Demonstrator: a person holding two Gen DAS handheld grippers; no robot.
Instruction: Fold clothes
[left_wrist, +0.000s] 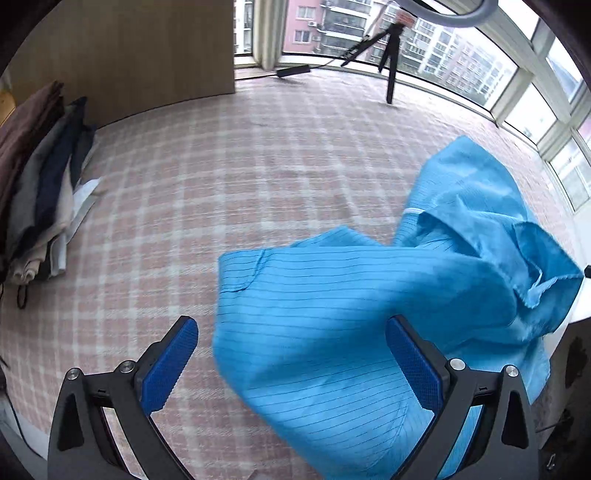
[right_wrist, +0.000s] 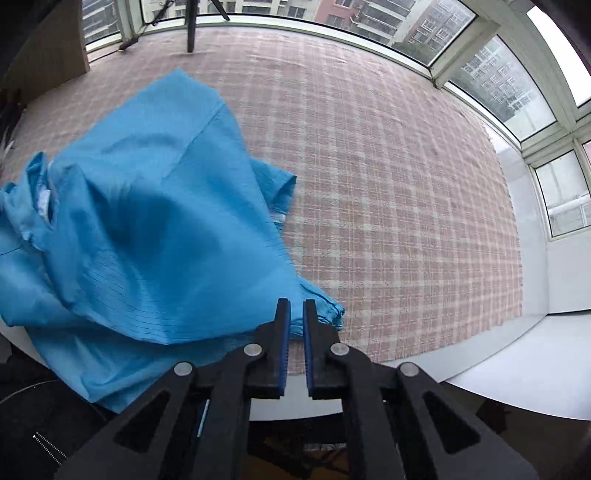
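A bright blue garment with thin dark stripes (left_wrist: 332, 314) lies rumpled on a pink plaid cloth-covered surface (left_wrist: 229, 177). My left gripper (left_wrist: 291, 332) is wide open above it; the cloth's left part lies between and below the blue-padded fingers (left_wrist: 173, 354), not gripped. In the right wrist view the same garment (right_wrist: 147, 221) lies at the left and hangs over the table's near edge. My right gripper (right_wrist: 296, 314) is nearly closed with a narrow gap, at the garment's bunched cuff (right_wrist: 325, 306); cloth between the tips is not evident.
A stack of folded clothes in brown, grey, navy and white (left_wrist: 40, 184) lies at the left edge. A black tripod (left_wrist: 388, 55) stands at the far side by the windows. A white table rim (right_wrist: 480, 362) borders the plaid cloth at the right.
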